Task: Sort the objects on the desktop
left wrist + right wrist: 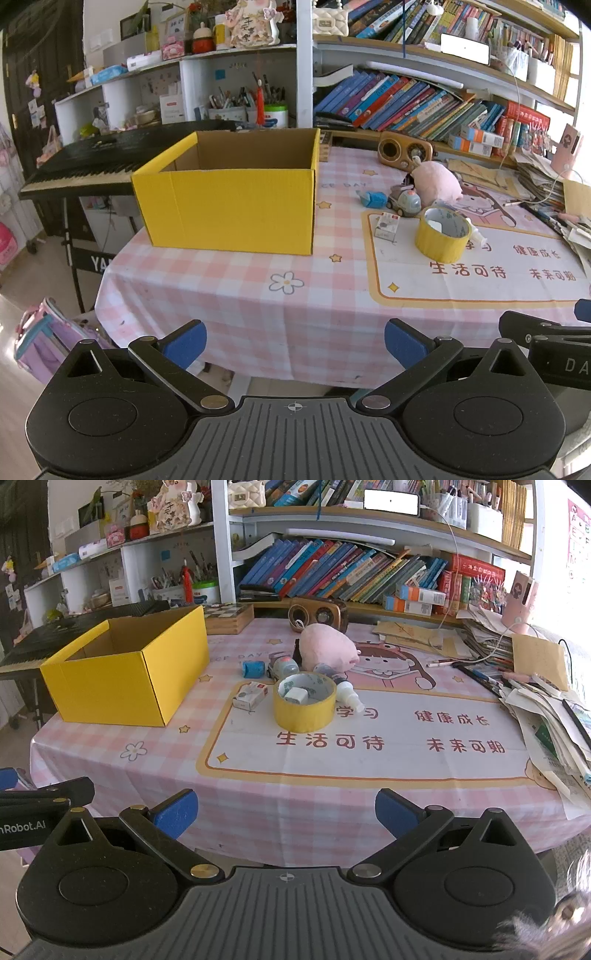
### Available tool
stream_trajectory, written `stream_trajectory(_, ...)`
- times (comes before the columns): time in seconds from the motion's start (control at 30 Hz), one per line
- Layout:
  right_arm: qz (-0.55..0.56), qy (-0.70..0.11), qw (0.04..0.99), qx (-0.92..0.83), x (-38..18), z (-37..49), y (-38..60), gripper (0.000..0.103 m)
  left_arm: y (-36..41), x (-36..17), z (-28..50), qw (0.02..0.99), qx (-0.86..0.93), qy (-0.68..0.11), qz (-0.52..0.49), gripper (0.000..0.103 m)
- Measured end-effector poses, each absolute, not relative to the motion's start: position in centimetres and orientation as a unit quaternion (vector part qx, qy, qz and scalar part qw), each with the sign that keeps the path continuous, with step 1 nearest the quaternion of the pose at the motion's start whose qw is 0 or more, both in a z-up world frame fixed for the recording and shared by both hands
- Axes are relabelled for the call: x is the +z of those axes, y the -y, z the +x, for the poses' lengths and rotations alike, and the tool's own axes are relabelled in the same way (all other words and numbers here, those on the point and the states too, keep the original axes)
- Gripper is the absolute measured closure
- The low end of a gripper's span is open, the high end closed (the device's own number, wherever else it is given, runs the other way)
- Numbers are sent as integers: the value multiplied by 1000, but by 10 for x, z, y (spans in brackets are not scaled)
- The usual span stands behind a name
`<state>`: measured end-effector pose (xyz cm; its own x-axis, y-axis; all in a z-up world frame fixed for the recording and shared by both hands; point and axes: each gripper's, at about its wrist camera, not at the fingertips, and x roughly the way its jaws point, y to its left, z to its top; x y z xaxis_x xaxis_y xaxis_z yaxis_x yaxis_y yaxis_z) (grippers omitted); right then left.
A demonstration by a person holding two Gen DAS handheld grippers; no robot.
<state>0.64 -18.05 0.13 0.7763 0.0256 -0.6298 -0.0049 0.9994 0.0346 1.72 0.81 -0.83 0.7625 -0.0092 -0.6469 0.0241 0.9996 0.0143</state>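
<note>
Sorting not begun, by the look: yellow box (125,679) appears empty; tape roll (304,701), pink plush (327,646), toy car (282,666) clustered mid-table (332,794). Left hand-held gripper (295,345) and right hand-held gripper (286,814) released, grasping nothing

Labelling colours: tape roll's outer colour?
Yellow tape roll, whitish inner core; clearest in the right wrist view.

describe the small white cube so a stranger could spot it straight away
Find the open yellow cardboard box on the pink checked tablecloth. To its right lies a wide roll of yellow tape. The small white cube is the only thing sitting inside that ring.
</note>
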Motion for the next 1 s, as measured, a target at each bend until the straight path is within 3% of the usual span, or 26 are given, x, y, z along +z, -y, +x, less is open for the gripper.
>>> stream_trajectory(1.0,16,-335,942,3,2,0,185,0,1,-10,18,937,-28,-347,7,0)
